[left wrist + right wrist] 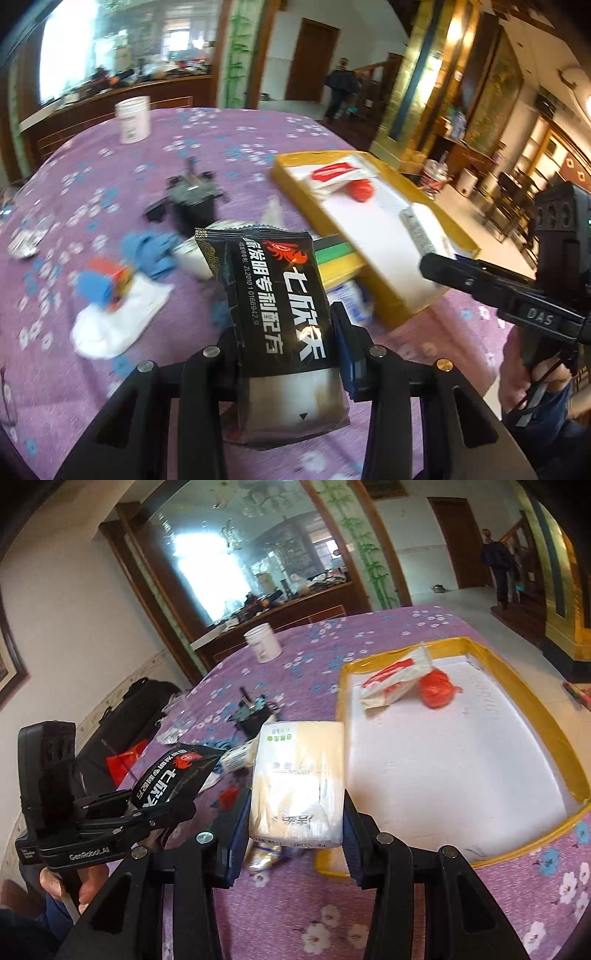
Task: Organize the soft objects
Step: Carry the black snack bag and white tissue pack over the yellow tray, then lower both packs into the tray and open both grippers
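My left gripper (290, 349) is shut on a black sachet (273, 295) with a red crab logo and holds it upright above the purple flowered tablecloth (207, 147). My right gripper (295, 823) is shut on a plastic-wrapped pack of tissues (299, 775), close to the near left corner of a yellow-rimmed tray (402, 654) with a white floor. In the tray lie a red-and-white packet (393, 681) and a red bag (437, 688). The right wrist view shows the left gripper (166, 806) with the sachet (173, 779) at the left.
On the cloth are a white jar (133, 120), a black device (192, 199), a blue glove (151, 251), a white cloth (114, 325), a red-and-blue item (107, 284) and a green-yellow sponge (340, 258). A person (498, 568) stands in the far doorway. A black bag (136, 709) sits left of the table.
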Demonstrator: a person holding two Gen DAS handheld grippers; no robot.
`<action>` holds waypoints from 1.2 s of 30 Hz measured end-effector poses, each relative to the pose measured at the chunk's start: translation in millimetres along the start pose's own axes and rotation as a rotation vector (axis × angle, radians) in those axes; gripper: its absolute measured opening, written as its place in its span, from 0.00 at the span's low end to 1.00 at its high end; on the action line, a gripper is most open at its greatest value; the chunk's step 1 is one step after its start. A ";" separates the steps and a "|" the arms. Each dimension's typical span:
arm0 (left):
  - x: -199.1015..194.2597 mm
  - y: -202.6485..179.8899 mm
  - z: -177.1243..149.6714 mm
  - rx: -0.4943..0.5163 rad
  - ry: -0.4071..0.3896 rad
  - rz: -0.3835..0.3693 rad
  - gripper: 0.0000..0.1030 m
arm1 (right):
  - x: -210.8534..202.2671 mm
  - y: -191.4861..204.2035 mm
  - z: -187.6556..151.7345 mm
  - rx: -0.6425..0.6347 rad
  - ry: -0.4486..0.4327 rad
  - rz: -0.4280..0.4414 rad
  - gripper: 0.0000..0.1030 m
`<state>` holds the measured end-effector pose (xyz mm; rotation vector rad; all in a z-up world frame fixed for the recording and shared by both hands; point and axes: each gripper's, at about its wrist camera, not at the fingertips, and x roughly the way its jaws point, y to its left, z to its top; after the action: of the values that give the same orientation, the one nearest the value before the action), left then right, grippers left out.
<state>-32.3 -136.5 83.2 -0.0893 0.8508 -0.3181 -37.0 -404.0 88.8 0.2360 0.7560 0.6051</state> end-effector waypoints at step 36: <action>131.7 -87.6 104.4 0.035 0.183 -0.059 0.36 | 2.0 -119.9 76.3 0.130 0.026 -0.225 0.46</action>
<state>106.1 -265.8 74.4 -0.0537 1.0245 -0.4004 69.0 -498.6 92.9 0.2592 0.8351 0.3465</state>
